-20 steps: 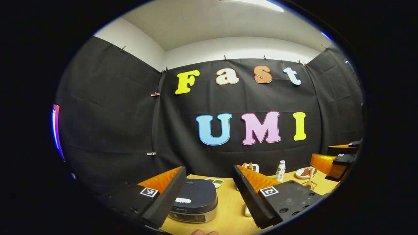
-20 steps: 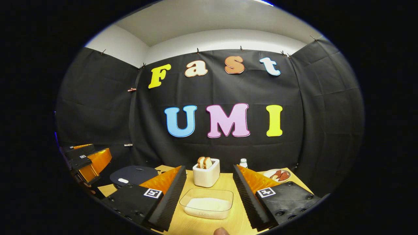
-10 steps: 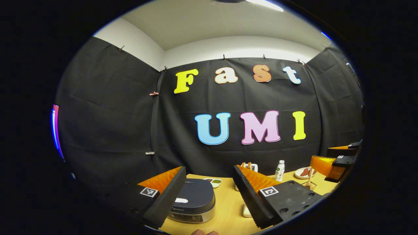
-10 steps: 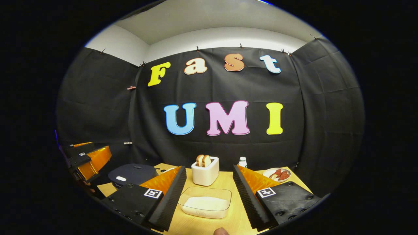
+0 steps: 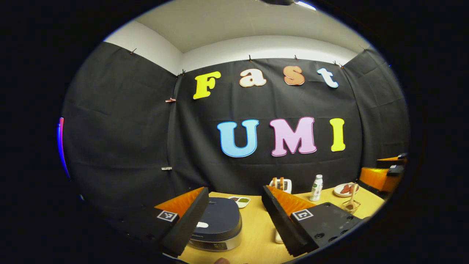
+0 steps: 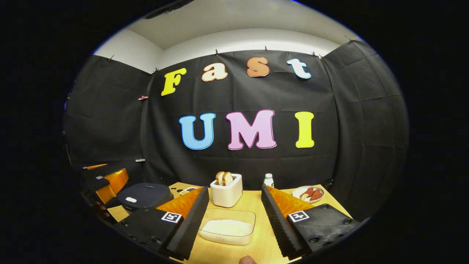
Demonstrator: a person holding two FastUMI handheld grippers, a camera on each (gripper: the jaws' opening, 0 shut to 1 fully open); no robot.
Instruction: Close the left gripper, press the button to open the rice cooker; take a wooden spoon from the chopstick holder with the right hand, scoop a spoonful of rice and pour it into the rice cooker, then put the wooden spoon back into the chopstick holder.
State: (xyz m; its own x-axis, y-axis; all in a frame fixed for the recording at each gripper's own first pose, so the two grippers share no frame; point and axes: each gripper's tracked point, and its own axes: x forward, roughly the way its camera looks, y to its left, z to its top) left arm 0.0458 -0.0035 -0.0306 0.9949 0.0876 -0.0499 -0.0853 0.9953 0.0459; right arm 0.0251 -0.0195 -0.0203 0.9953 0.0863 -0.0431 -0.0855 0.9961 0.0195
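The rice cooker (image 5: 220, 225) has a dark lid that is down, with a white button (image 5: 202, 224) at its front. My left gripper (image 5: 234, 220) hovers open just before it, its left finger overlapping the cooker's side. Far right, a wooden spoon (image 5: 351, 198) stands in the clear chopstick holder (image 5: 350, 207). My right gripper (image 6: 234, 220) is open above a clear box of white rice (image 6: 227, 228). The cooker (image 6: 143, 196) also lies to the left in the right gripper view, with the left gripper (image 6: 106, 181) over it. The right gripper (image 5: 383, 176) shows at the left gripper view's right edge.
On the wooden table (image 6: 253, 205) stand a white toaster (image 6: 227, 189) with bread slices, a small bottle (image 6: 268, 180) and a plate of red food (image 6: 308, 193). A small divided dish (image 5: 240, 200) lies behind the cooker. Black cloth walls the booth.
Both views have tipped slightly downward, so the table items sit a little higher in frame. In the left gripper view the right gripper has drifted toward the right edge. Both stay open.
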